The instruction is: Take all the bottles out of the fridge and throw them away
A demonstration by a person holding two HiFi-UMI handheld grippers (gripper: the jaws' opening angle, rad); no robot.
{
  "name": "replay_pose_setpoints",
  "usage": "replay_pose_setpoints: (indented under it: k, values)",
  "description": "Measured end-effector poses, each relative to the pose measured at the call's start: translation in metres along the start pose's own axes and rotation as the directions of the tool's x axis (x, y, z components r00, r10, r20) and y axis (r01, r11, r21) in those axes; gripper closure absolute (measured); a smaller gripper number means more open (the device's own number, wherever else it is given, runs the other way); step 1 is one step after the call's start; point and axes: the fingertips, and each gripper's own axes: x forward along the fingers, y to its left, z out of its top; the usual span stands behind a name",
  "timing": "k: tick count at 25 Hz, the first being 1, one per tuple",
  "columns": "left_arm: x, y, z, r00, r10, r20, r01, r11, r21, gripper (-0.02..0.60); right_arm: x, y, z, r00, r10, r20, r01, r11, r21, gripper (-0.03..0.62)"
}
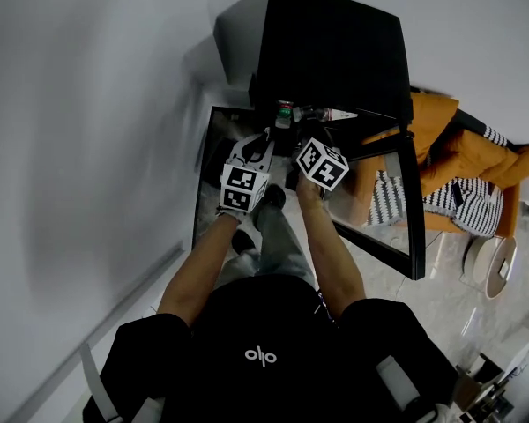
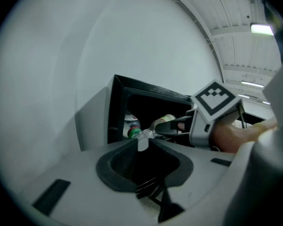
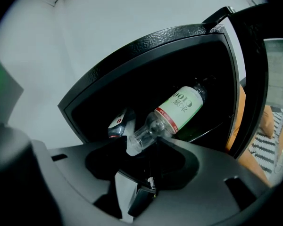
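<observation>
— Where are the arms right now?

— The left forearm (image 1: 203, 267) and the right forearm (image 1: 335, 254) both reach straight out from the chest, side by side. They point toward the black fridge (image 1: 335, 51) against the white wall (image 1: 88, 104). The fridge door (image 1: 412, 210) hangs open on the right.

— What's the right one doing?

— The right hand (image 2: 238, 135) is wrapped round its handle. The right claw (image 3: 140, 142) points a little downward at the fridge's mouth. Its jaws are clamped on the neck end of a clear bottle (image 3: 177, 109), the one with the green-and-white label and a red band.

— Is that bottle out of the fridge?

— I can't say for sure. It hangs tilted in the air with its cap toward the claw, and its body slants up and away across the dark opening.

— And the left?

— The left claw (image 2: 143, 142) sits just beside the right one, a bit nearer the person, and it's also angled slightly down. Its jaws are pressed together and I see nothing between them.

— Any more bottles in there?

— One, a green-capped bottle (image 1: 285, 111). It's inside the fridge at the left of the opening, with its cap turned toward the person. It's just beside the held bottle's cap end and clear of the left claw's tips. I can't tell whether it lies flat or leans.

— Anything else nearby?

— An orange cloth (image 1: 463, 152) is draped over something past the open door.
</observation>
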Motion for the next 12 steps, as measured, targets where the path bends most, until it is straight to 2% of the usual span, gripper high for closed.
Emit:
replay_pose_setpoints:
  k: [1, 3, 5, 12]
  values:
    - [0.011, -0.002, 0.000, 1.000, 0.003, -0.006, -0.003, 1.000, -0.001, 0.490, -0.002, -0.002, 0.000, 1.000, 0.003, 0.000, -0.003, 1.000, -0.005, 0.405]
    - [0.030, -0.004, 0.001, 1.000, 0.016, -0.019, -0.016, 1.000, -0.008, 0.437, -0.006, -0.007, 0.002, 1.000, 0.003, -0.002, -0.003, 1.000, -0.014, 0.407]
    - [0.047, -0.004, -0.001, 0.999, 0.032, -0.034, -0.032, 0.999, -0.010, 0.417, -0.006, -0.014, 0.003, 1.000, 0.000, -0.006, 0.000, 1.000, -0.016, 0.407]
    - [0.080, 0.004, -0.010, 0.992, 0.106, -0.071, -0.107, 0.994, -0.016, 0.405, -0.004, -0.027, 0.001, 0.999, 0.016, -0.031, -0.017, 0.999, -0.039, 0.407]
